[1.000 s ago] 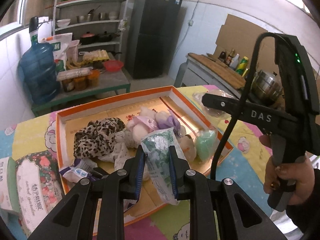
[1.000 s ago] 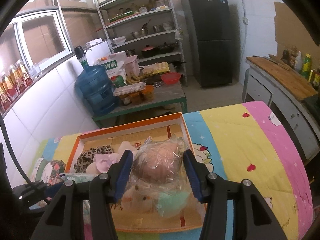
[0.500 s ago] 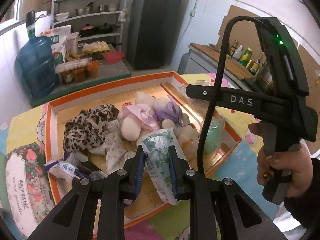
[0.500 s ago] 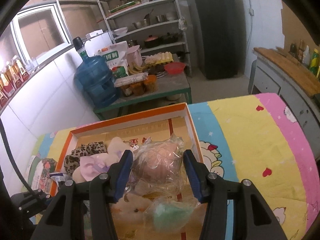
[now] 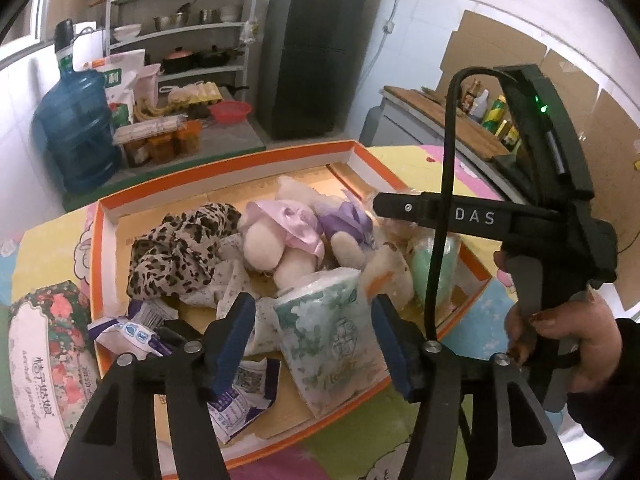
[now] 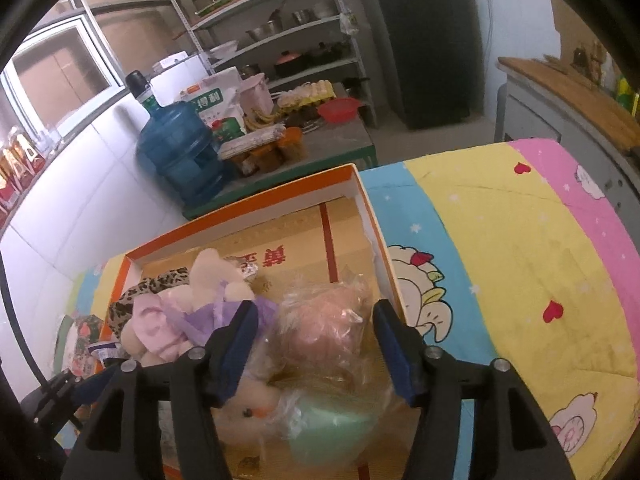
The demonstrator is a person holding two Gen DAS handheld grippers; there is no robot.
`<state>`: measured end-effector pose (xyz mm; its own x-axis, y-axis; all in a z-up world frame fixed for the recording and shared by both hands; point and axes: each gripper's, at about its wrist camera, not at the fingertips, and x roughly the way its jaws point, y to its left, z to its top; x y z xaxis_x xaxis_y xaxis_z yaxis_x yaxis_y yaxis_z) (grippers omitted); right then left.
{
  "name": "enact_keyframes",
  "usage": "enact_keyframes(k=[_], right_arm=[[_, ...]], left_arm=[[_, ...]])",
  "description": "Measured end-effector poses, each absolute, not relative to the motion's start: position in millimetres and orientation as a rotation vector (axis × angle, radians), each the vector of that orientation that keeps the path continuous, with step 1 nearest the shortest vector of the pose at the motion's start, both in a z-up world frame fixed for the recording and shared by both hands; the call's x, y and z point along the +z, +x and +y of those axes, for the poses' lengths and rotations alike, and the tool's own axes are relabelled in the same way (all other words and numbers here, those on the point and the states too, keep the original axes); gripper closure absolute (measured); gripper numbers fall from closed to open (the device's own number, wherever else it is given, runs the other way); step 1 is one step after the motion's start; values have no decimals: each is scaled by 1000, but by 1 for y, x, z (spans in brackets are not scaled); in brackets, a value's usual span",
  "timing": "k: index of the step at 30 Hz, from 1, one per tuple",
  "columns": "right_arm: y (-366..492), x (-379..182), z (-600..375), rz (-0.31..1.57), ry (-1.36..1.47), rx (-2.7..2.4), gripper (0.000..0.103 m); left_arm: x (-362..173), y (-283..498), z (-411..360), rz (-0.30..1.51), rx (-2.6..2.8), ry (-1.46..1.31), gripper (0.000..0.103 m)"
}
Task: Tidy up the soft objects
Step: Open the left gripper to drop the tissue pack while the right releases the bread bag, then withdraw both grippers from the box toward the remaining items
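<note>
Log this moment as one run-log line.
left gripper: open over tissue pack | right gripper: open over bagged pink toy | both in orange box

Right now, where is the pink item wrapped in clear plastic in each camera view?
Left wrist: only a bit of the pink item in clear plastic shows, right of centre, behind the right tongs.
Right wrist: lower centre, in the orange box, between the open right tongs.
Shared landmark: the blue water jug, upper left.
</note>
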<state>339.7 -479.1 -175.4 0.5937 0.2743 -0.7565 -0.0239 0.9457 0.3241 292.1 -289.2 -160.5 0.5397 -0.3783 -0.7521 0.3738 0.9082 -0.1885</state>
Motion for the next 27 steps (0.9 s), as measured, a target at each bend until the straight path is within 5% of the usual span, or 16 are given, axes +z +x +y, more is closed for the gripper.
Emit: enact_keyframes(k=[4, 27], right_arm=[[336, -173, -480, 910, 284, 170, 34], [292, -125, -468, 827, 262, 111, 34]], left_arm=[[-157, 290, -287, 891, -448, -2, 37], [-119, 256, -257, 797, -473, -31, 37]])
